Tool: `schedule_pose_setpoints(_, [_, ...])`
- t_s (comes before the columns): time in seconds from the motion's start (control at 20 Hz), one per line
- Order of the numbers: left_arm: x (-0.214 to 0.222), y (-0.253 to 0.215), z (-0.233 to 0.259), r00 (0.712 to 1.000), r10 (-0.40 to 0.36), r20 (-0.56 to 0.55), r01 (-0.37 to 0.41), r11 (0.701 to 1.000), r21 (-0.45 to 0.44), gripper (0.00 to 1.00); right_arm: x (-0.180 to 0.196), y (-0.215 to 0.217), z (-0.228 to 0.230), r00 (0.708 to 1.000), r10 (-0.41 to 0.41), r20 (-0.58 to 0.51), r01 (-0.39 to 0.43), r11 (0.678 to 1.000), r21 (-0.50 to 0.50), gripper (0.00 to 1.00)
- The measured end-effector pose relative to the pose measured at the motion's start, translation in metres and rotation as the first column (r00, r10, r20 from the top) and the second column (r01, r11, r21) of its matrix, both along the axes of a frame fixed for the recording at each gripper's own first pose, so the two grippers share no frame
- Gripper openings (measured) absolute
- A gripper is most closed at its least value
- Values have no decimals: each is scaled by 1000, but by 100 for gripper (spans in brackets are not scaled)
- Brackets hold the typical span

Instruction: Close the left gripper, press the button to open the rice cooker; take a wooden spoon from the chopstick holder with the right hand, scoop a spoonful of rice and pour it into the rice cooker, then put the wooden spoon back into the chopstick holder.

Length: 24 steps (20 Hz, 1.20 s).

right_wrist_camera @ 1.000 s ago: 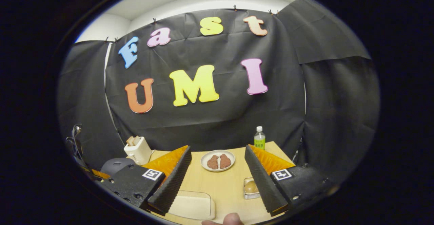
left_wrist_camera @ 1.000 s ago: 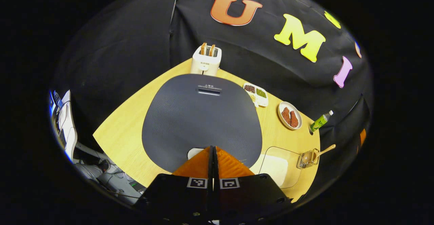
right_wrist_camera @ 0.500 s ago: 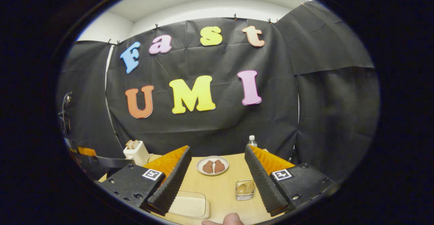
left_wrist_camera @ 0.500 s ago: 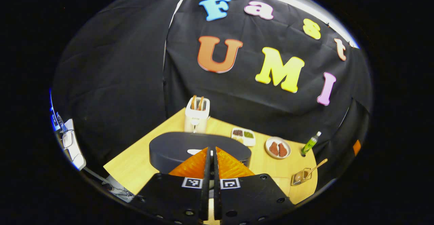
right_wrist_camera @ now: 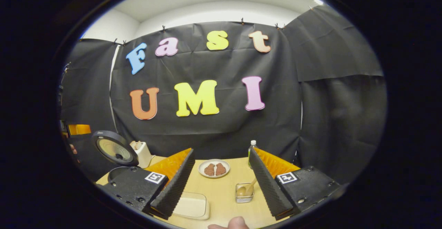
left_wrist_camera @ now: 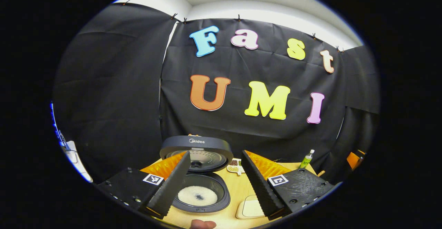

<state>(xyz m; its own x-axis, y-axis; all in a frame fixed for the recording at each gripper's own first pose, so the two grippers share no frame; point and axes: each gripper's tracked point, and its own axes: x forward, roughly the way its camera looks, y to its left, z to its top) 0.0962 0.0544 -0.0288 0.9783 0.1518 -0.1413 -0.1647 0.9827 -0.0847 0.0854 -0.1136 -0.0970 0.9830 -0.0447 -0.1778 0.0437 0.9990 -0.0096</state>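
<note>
Left gripper view: left gripper (left_wrist_camera: 214, 184) with fingers spread apart, holding nothing, above the rice cooker (left_wrist_camera: 201, 194); lid (left_wrist_camera: 197, 149) standing upright at the back, white rice visible in the inner pot; shallow rice tray (left_wrist_camera: 251, 209) just right of the cooker on the wooden table (left_wrist_camera: 238, 191); green bottle (left_wrist_camera: 306, 159) far right. Right gripper view: right gripper (right_wrist_camera: 221, 184) likewise wide apart and empty; chopstick holder (right_wrist_camera: 244, 193) between the fingers, nearer the right one, wooden spoon (right_wrist_camera: 246, 189) leaning inside; plate of meat (right_wrist_camera: 214, 168) beyond; tray (right_wrist_camera: 191, 205) lower left; open cooker (right_wrist_camera: 115, 153) and toaster (right_wrist_camera: 141, 153) at left.
</note>
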Motion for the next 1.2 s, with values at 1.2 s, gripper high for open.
schedule_pose_setpoints(1.2, [-6, -38, 13, 994, 74, 83, -82, 992, 97, 94, 87, -117, -189, 956, -53, -288, 98, 985, 144, 100])
